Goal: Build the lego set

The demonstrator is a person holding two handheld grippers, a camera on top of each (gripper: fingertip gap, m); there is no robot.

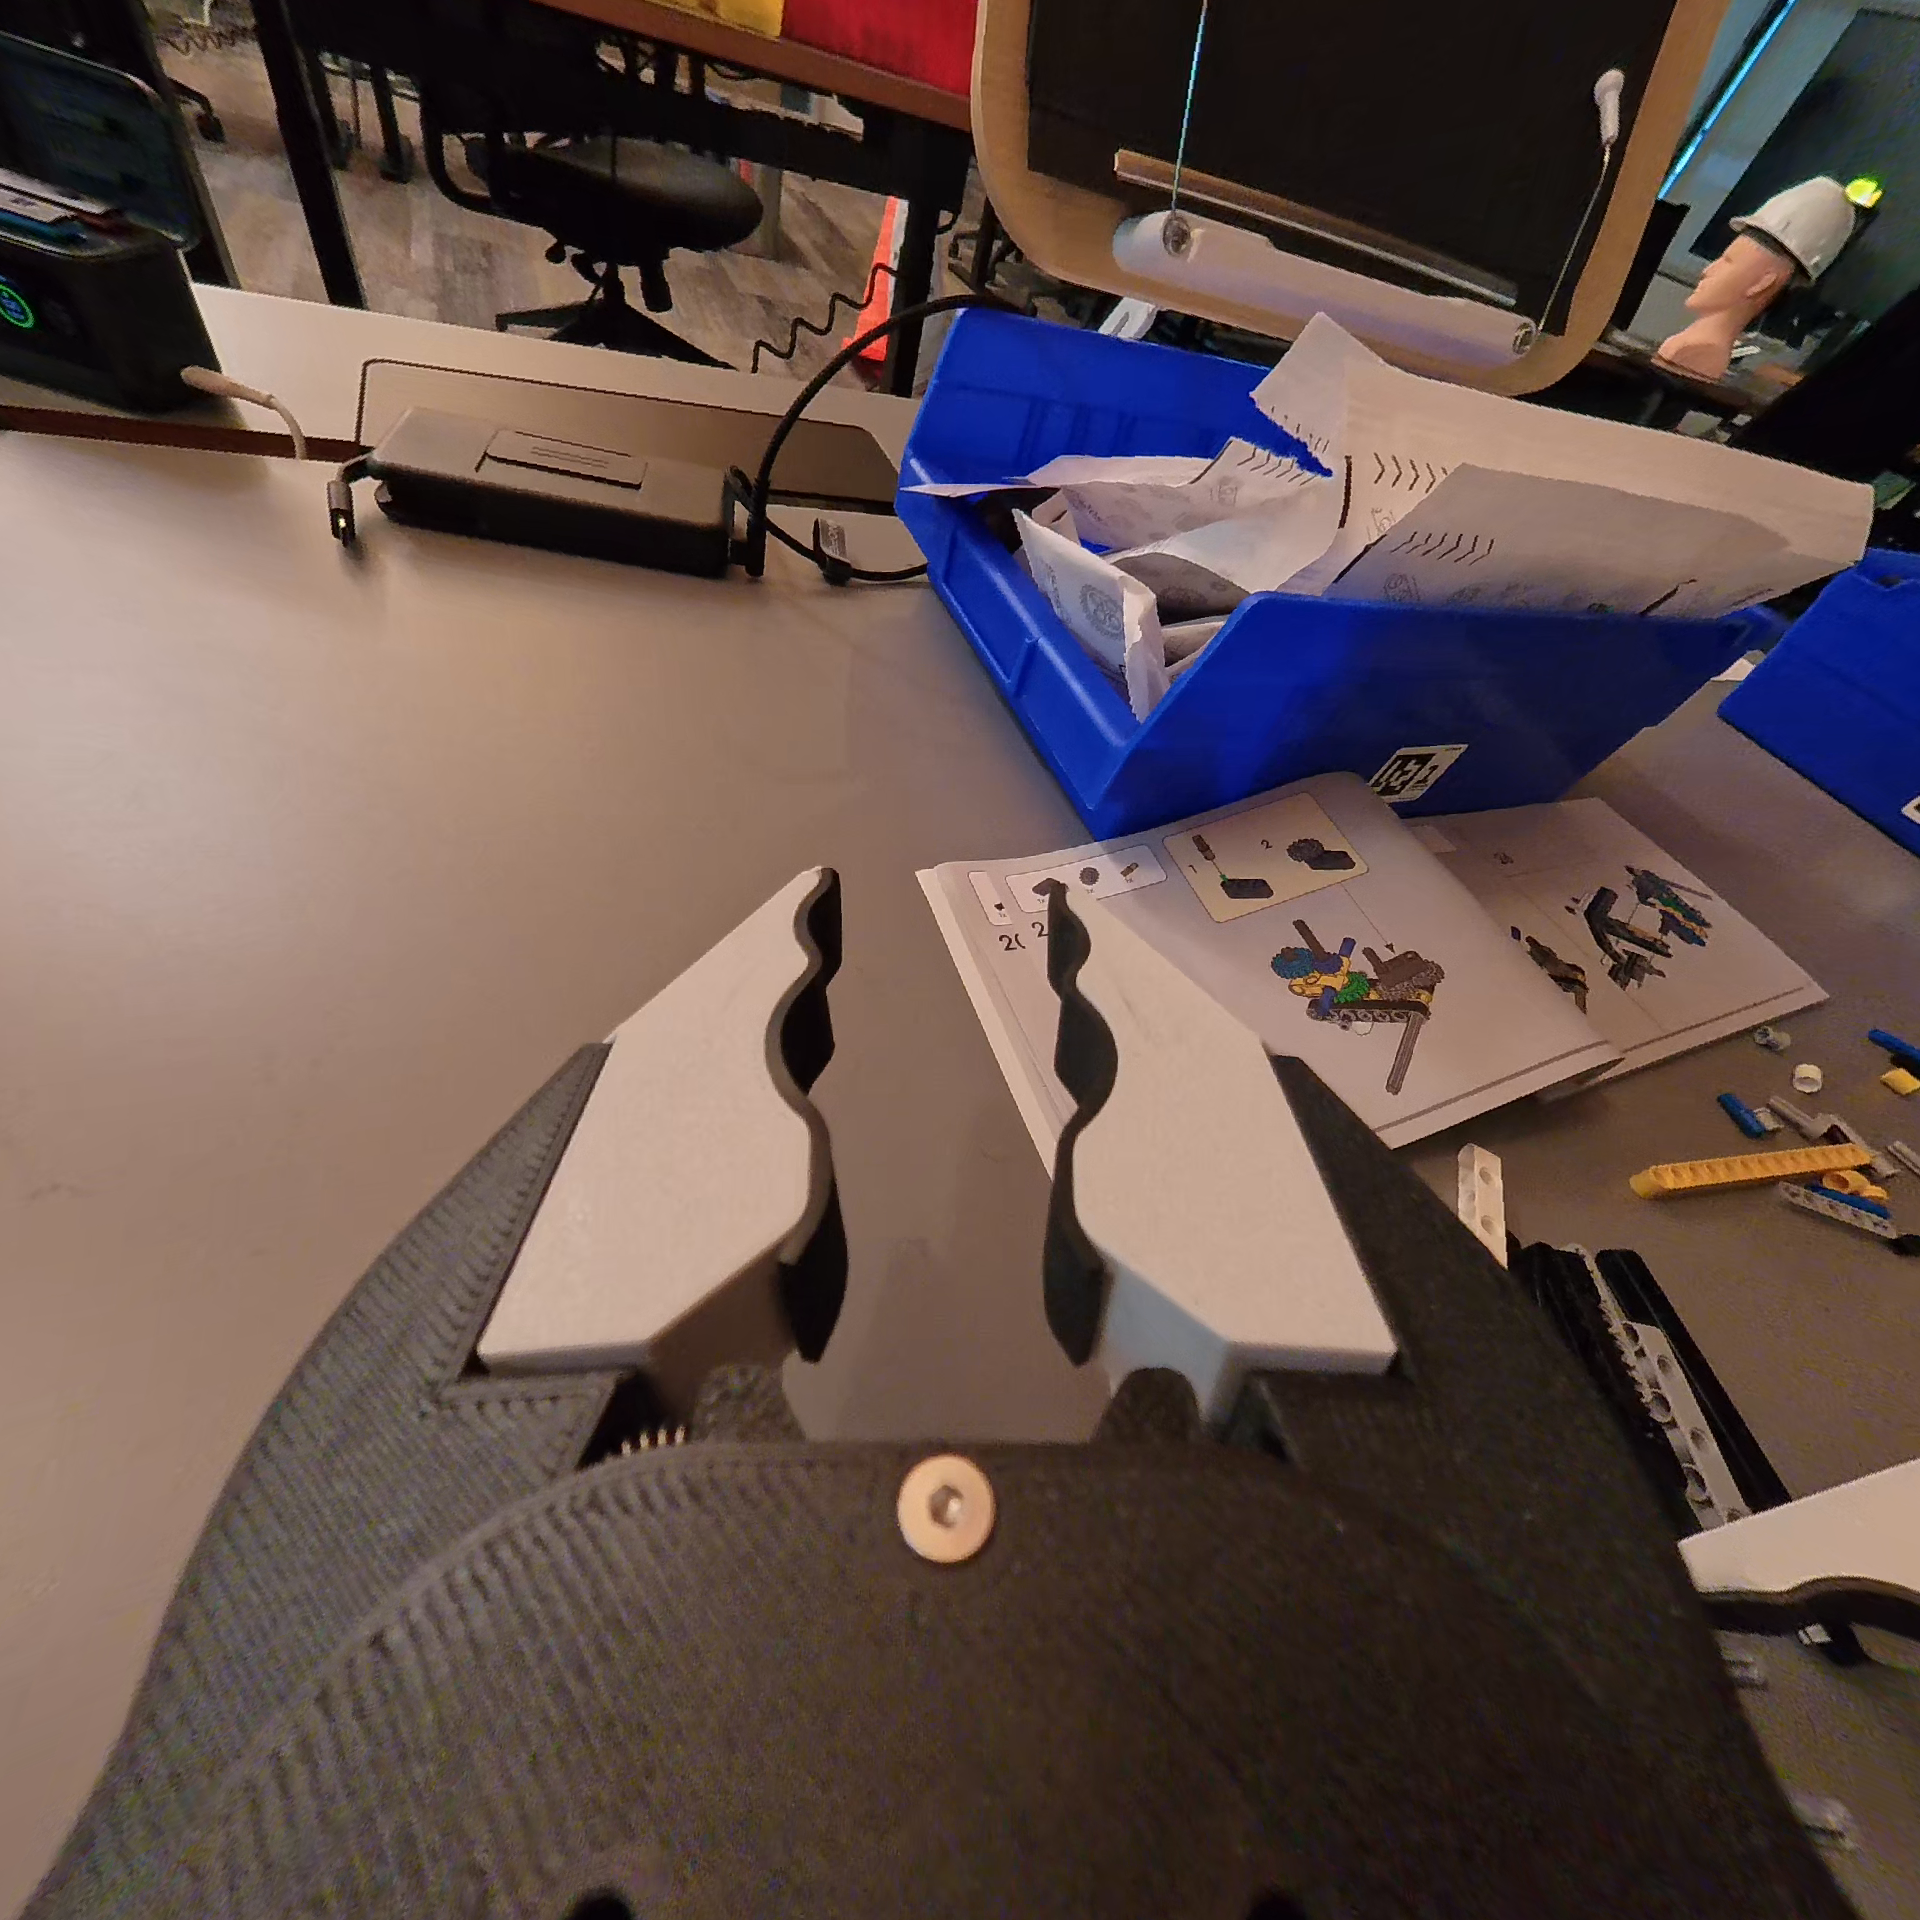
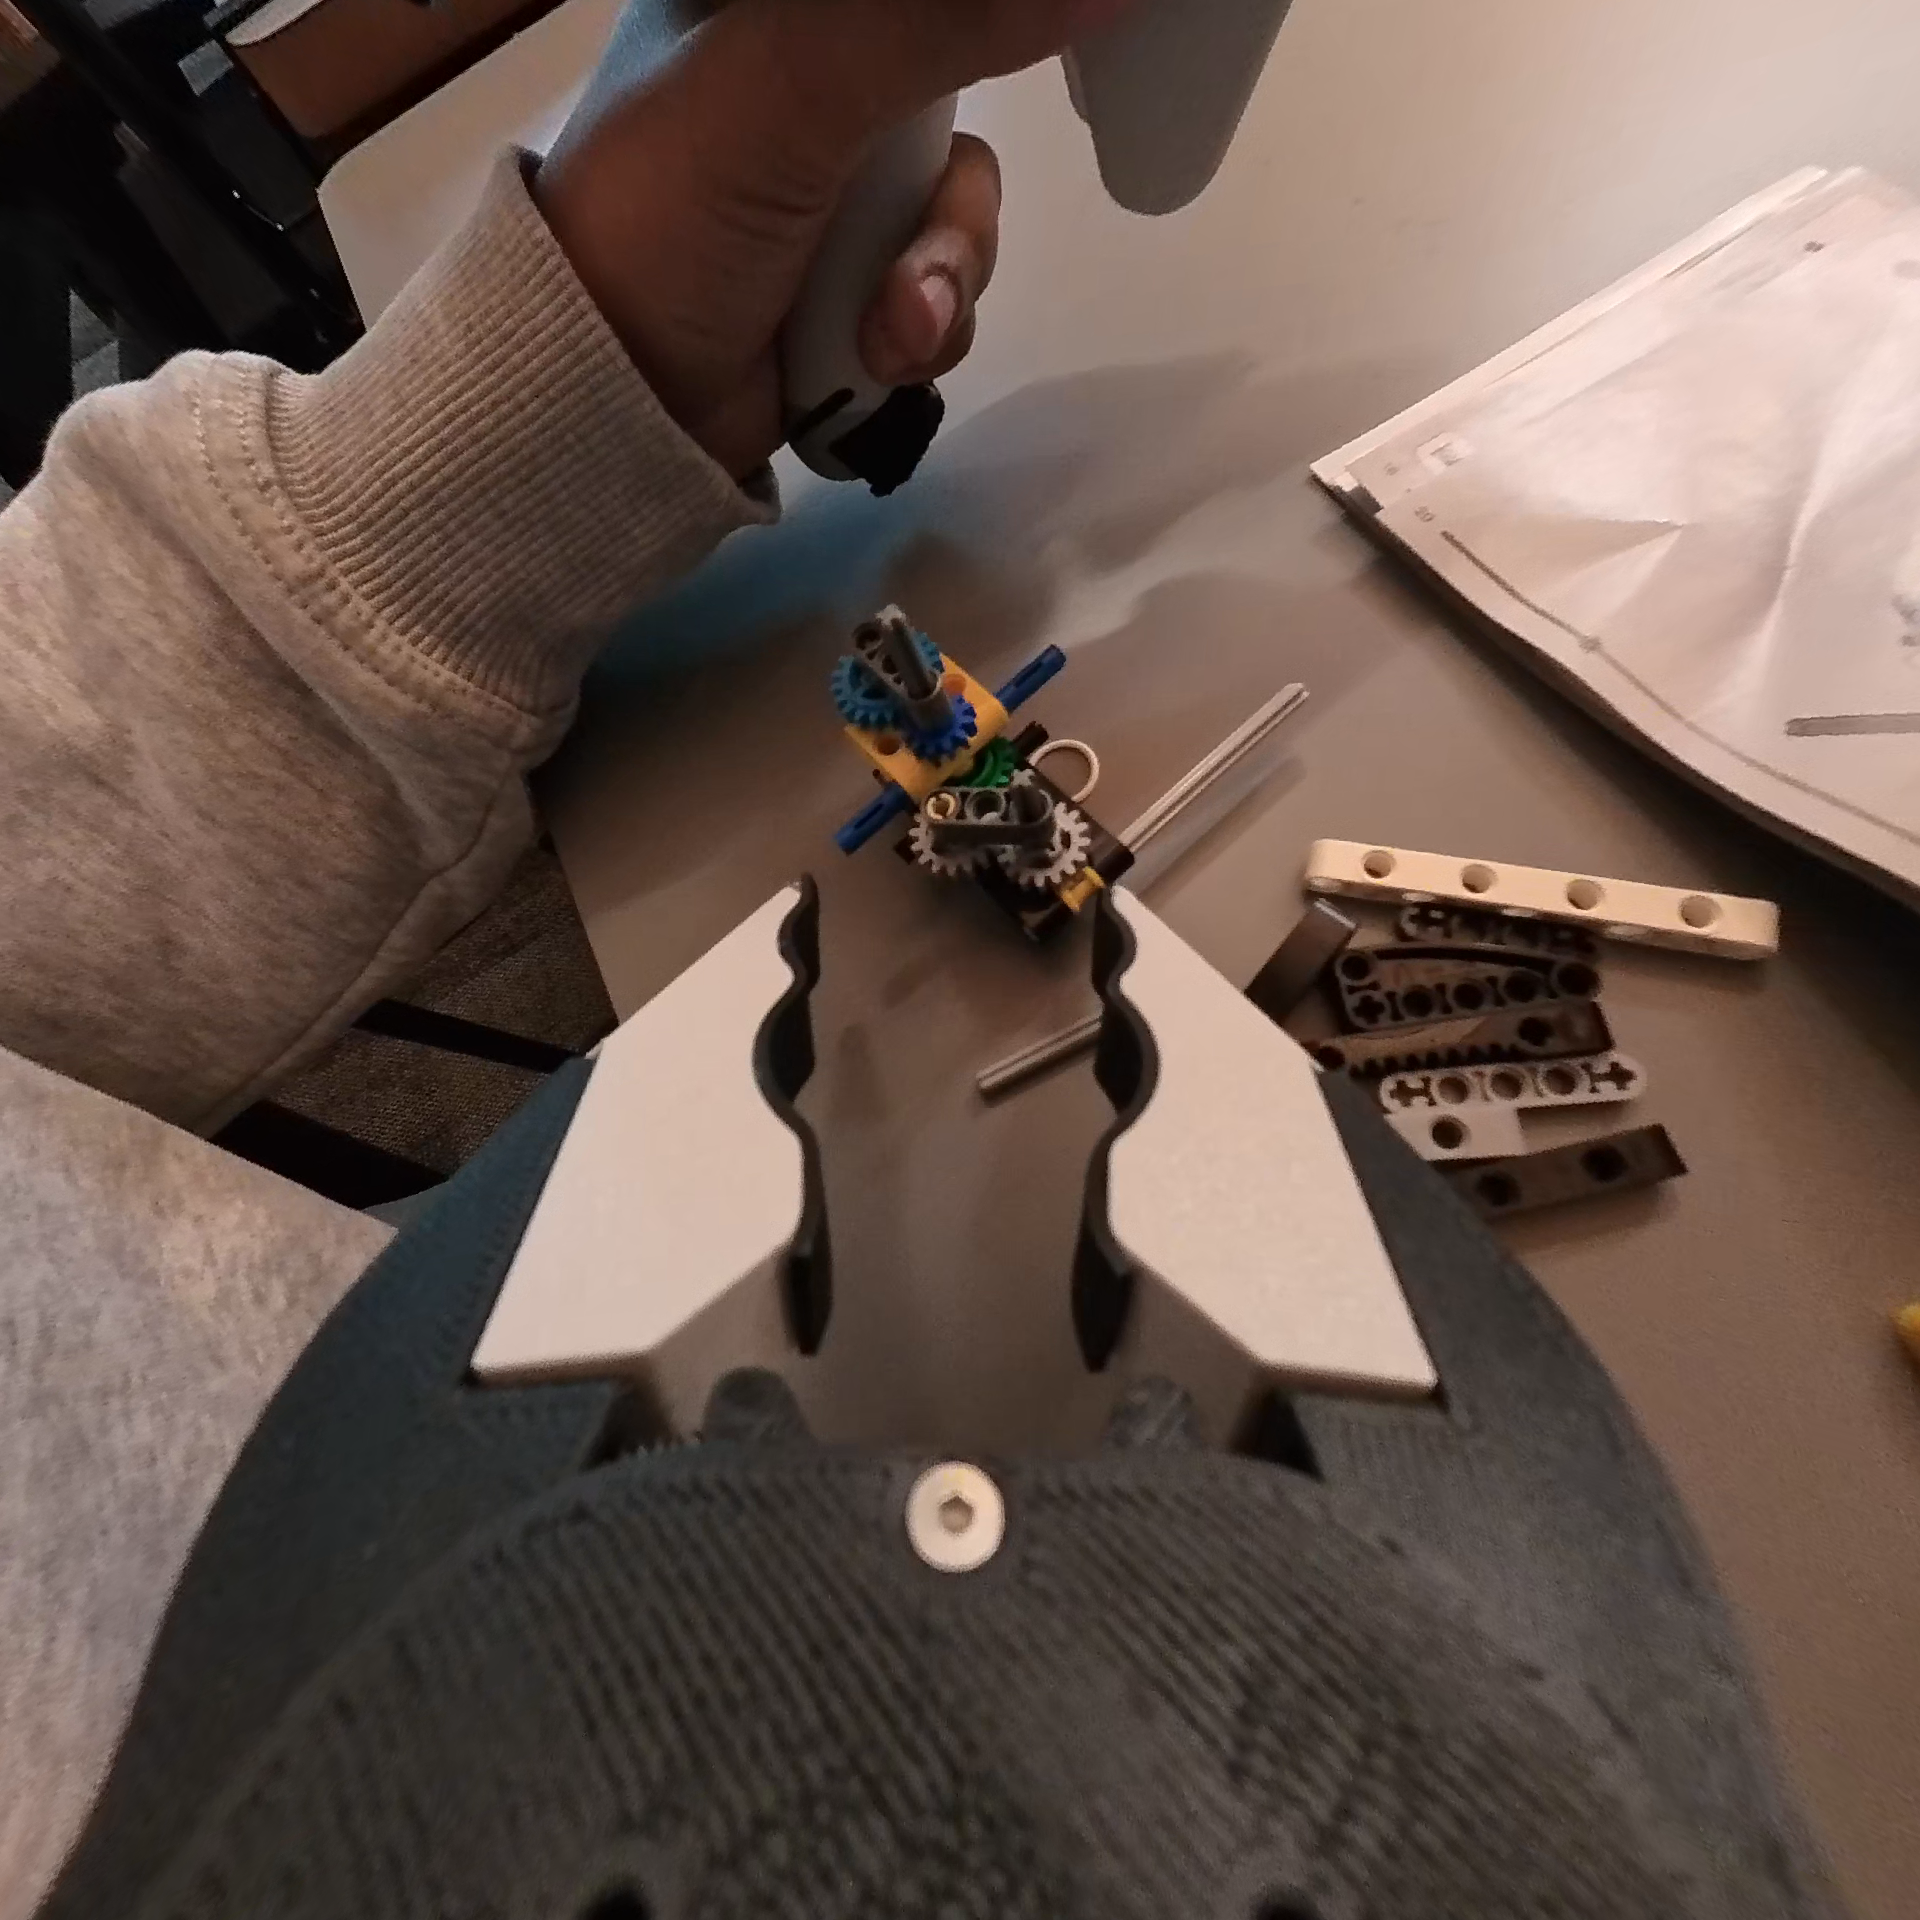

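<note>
A small lego assembly (image 2: 961, 774) of yellow, blue, green and grey gears and axles stands on the grey table just beyond my right gripper (image 2: 956, 904), which is open and empty. A grey axle (image 2: 1039, 1060) lies between its fingertips on the table. Black, white and grey beams (image 2: 1475, 1039) lie to its right. My left gripper (image 1: 940, 899) is open and empty above the bare table, left of the open instruction booklet (image 1: 1371, 956). Loose yellow, blue and grey pieces (image 1: 1787, 1153) lie at the right.
A blue bin (image 1: 1299, 686) full of torn paper bags stands behind the booklet, with a second blue bin (image 1: 1849, 707) at the far right. A black power adapter (image 1: 561, 488) with cable lies at the back. A hand in a beige sleeve (image 2: 312, 582) holds the other gripper's handle. Spacing between my two grippers at the tips: around 20 centimetres. Between my left fingertips and the black power adapter (image 1: 561, 488) there is roughly 30 centimetres.
</note>
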